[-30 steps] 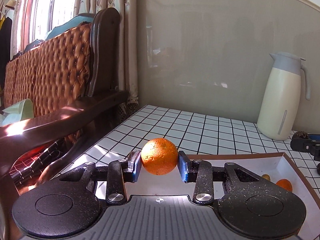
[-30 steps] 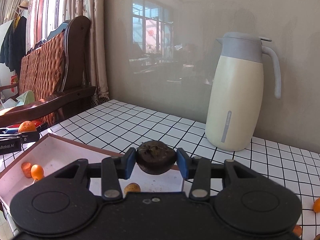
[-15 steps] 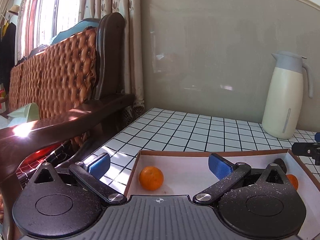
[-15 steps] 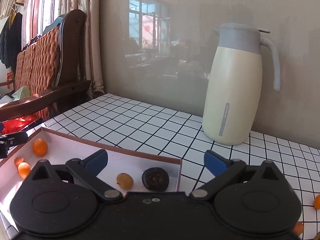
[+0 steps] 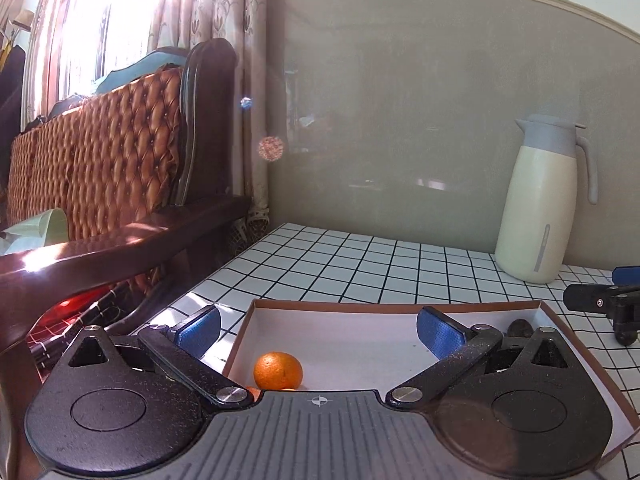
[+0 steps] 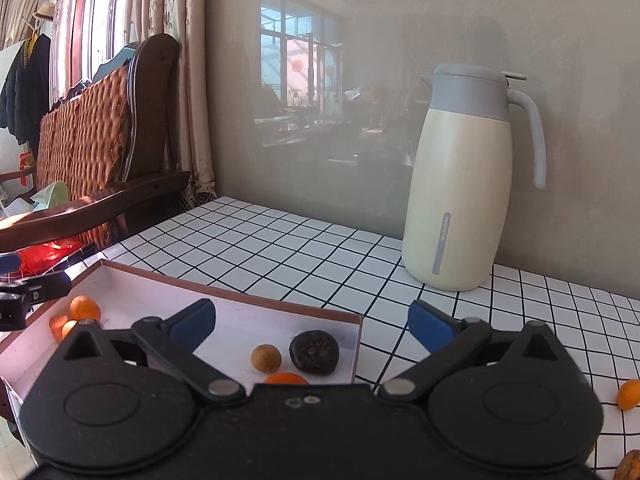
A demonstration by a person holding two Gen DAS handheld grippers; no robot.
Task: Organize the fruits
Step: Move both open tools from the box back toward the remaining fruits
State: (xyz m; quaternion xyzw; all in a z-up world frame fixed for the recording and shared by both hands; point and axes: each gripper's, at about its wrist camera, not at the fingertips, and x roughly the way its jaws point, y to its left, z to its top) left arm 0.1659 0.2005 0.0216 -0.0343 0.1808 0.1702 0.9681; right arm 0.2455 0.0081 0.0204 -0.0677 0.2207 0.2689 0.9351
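Note:
A brown-rimmed white box (image 5: 384, 305) lies on the tiled table. In the left wrist view an orange (image 5: 278, 370) rests in its near left corner, below my open, empty left gripper (image 5: 318, 330). In the right wrist view the box (image 6: 280, 307) holds a dark wrinkled fruit (image 6: 314, 355), a small tan fruit (image 6: 266, 357), an orange fruit (image 6: 285, 379) partly hidden by the gripper body, and small oranges (image 6: 84, 308) at the far left. My right gripper (image 6: 312, 322) is open and empty above the box's right end.
A cream thermos jug (image 6: 460, 184) stands at the back of the table by the wall. Loose orange fruits (image 6: 629, 394) lie on the tiles at right. A wooden leather-backed bench (image 5: 120, 184) flanks the table's left edge. The right gripper's tip (image 5: 604, 300) shows in the left wrist view.
Both grippers opened: the left released the orange and the right released the dark fruit into the box. Both have since lifted and pulled back a little.

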